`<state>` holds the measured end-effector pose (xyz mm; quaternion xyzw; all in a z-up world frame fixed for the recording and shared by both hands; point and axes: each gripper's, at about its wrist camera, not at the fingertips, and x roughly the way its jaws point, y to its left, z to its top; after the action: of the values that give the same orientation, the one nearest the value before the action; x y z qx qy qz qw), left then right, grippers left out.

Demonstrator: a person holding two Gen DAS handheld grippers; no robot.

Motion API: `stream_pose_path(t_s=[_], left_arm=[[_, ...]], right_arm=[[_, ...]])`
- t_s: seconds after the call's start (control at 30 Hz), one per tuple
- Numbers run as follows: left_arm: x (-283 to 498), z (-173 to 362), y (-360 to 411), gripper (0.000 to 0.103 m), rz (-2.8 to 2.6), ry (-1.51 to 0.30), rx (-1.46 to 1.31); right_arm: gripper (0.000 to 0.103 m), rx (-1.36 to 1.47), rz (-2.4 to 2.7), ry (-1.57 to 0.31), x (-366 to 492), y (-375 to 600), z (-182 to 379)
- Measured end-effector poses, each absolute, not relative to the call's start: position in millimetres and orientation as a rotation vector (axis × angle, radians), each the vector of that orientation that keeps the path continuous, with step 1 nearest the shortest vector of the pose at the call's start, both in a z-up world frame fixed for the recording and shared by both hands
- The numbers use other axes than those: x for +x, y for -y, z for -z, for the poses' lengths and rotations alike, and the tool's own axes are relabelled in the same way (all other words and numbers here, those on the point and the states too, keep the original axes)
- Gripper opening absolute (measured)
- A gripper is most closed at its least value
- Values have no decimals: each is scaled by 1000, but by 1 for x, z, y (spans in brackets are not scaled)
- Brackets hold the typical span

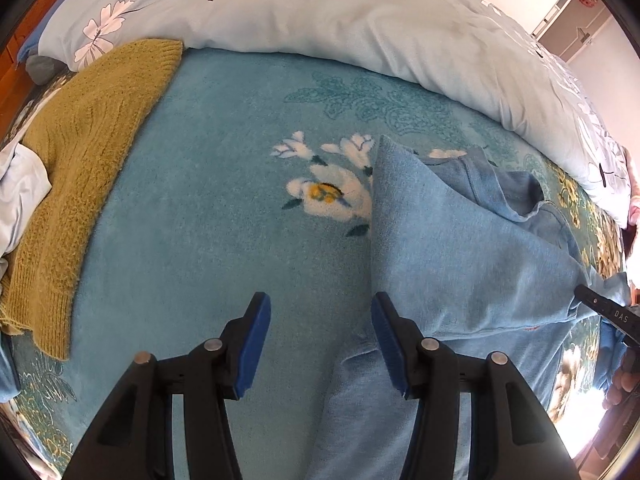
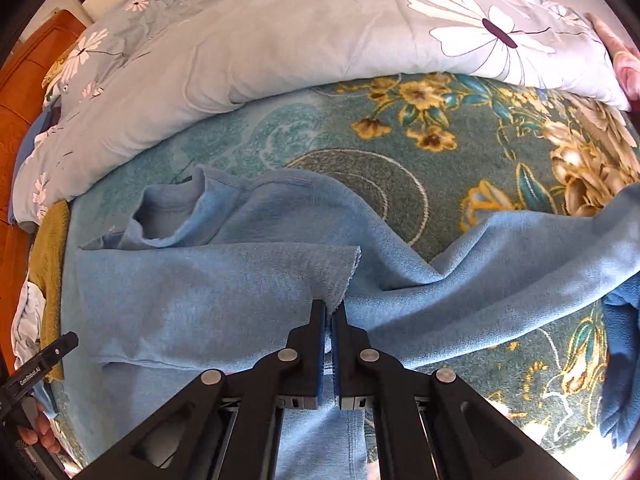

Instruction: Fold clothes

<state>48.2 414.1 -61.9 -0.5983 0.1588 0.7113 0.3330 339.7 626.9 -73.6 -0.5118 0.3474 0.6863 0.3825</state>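
The bed [image 1: 224, 208], covered in a teal flowered blanket, serves as the folding place, with a pale floral quilt [image 1: 304, 12] pushed back along its far side, probably to leave room. A mustard knitted sweater [image 1: 84, 152] lies off at the left edge, apparently waiting its turn or already dealt with. The blue fleece top [image 2: 192, 304] is spread across the middle of the bed, collar toward the quilt, one sleeve already laid across its body and the other trailing to the right. The right gripper [image 2: 329, 316] is pinched fully closed on the cuff end of that folded sleeve, seemingly to place or drag it. The left gripper [image 1: 320, 340] hangs about half open above the garment's left edge, holding nothing, likely ready to take the side for the next fold.
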Motion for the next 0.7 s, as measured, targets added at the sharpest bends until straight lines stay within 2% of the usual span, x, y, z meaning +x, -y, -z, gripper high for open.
stream_pose_path(t_s=[0.33,0.63,0.7], left_arm=[[12,61,-462,55,-1738,-294,-1509],[-11,76,-513,56,-1669,-359,-1586],[-12,84,-521,56,-1663,-433,-1610]], right_arm=[[3,-1334,-1772,-859,337,-626,71],[3,-1338,-1778,-860,337,-622,67],[3,-1336,-1776,-865,337,-623,67]])
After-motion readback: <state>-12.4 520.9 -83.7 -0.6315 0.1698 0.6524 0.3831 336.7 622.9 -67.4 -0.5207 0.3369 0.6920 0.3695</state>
